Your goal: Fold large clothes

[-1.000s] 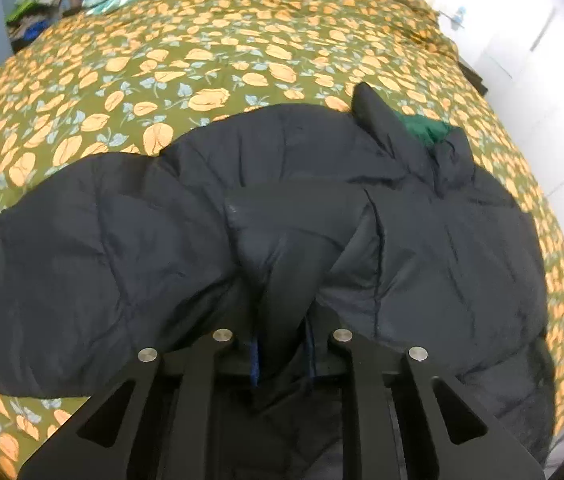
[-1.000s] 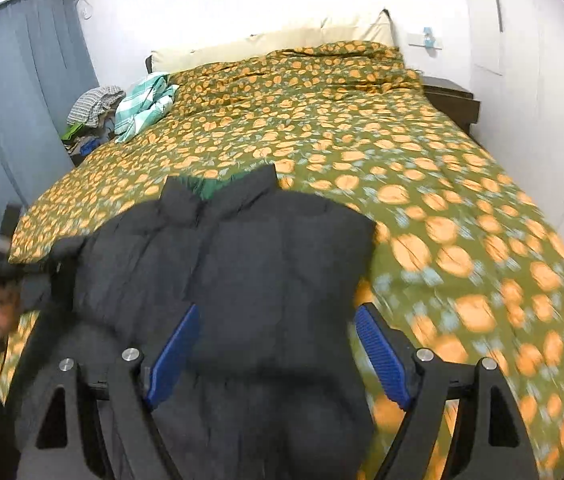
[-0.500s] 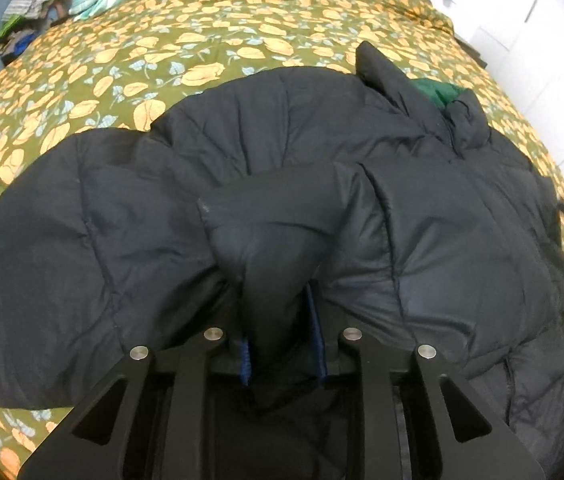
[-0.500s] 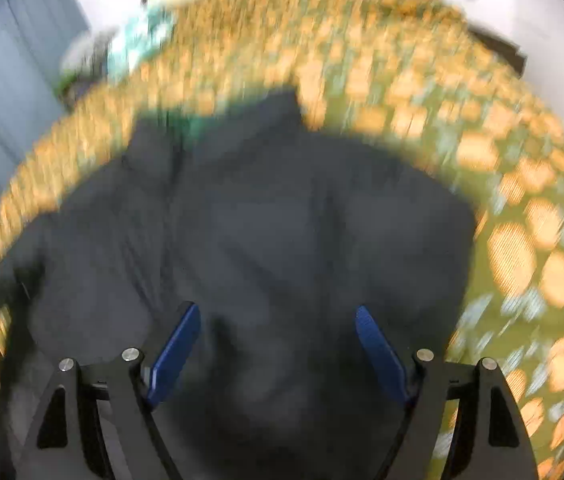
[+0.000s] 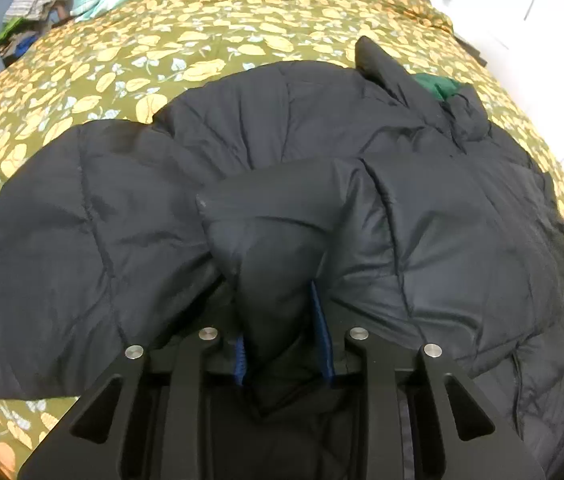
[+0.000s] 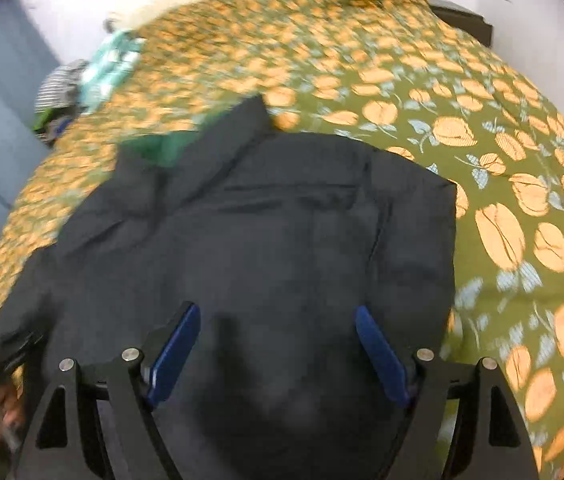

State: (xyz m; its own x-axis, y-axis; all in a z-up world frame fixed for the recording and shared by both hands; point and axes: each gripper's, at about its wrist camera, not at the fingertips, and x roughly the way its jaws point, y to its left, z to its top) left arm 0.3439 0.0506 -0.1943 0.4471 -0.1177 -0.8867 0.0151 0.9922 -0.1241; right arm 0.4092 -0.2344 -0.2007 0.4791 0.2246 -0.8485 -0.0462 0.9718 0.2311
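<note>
1. One big black puffer jacket (image 5: 422, 220) takes up most of both views. It's lying on the flowery bedspread (image 5: 201, 20) near the foot end of the bed, front side up as far as I can tell.

2. Biggest change over the last second: the left view has closed in on the jacket and the pinched fold now reaches further over the body, while the sleeve (image 5: 61, 240) is spread out to the left. I'd call that the left side being carried inward, so the fold is underway, not finished.

3. The right view has swung too. It was looking up the bed a second ago and now points down at the jacket's chest (image 6: 282, 240), with motion blur. My guess is it's heading in for the opposite edge.

4. Direction: the collar (image 5: 382, 64), with a bit of green lining (image 5: 434, 84) showing, points toward the pillow end and the hem toward the person. So the long axis runs collar to hem, roughly lengthwise up the bed.

5. Left claw (image 5: 282, 332): blue pads squeezed together on a wedge of jacket fabric — a firm pinch.

6. Right claw (image 6: 277, 344): blue pads wide apart, nothing between them, hanging over the jacket's lower front.
</note>
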